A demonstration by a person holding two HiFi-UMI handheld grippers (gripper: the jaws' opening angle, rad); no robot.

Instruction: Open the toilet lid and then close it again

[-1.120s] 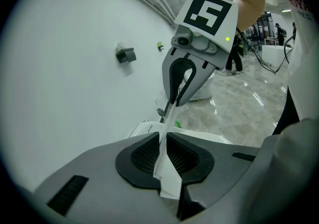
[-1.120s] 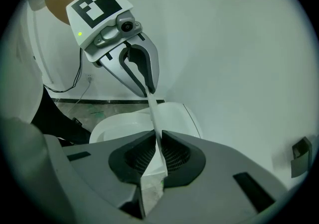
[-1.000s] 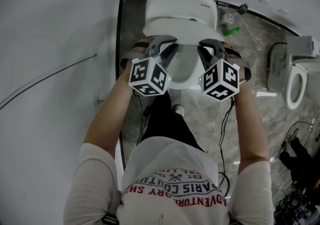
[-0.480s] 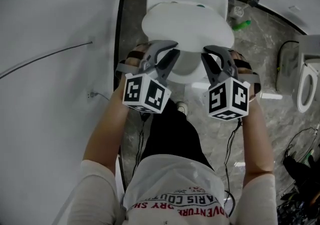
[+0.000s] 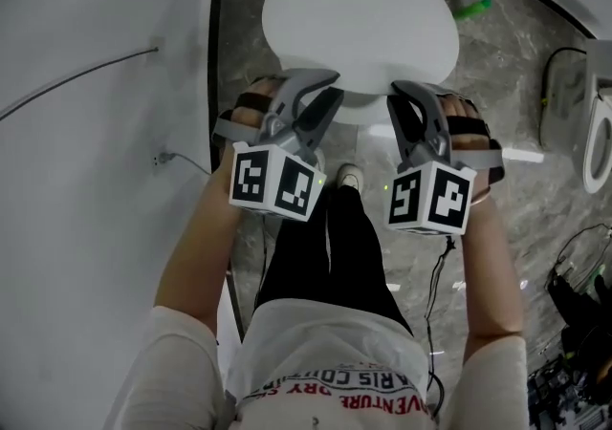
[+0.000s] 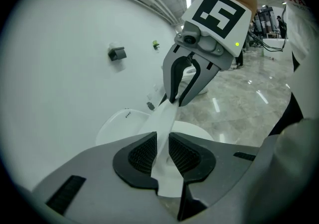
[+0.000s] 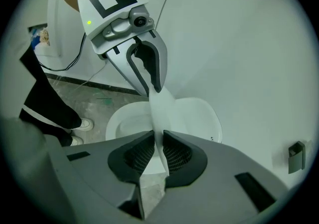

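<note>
Lowering: we judge the closing half is under way, with the lid (image 5: 359, 22) held by its front rim, one gripper at each side
Lid: it lies over the bowl (image 7: 122, 118) but is not yet down on it; the right gripper view shows the bowl open below the rim
Left gripper (image 6: 160, 151): its jaws have just been opening with the rim between them; the pads look to touch it on both sides
Right gripper (image 7: 158, 151): clamped on the same rim, the thin edge running between its pads
Why two grips: we hold near both front corners so that the lid stays level and does not twist on its hinge
Why the rim: it is the only thin part the jaws can span
Risk: we think a loosened left grip could let the lid drop and slam
</note>
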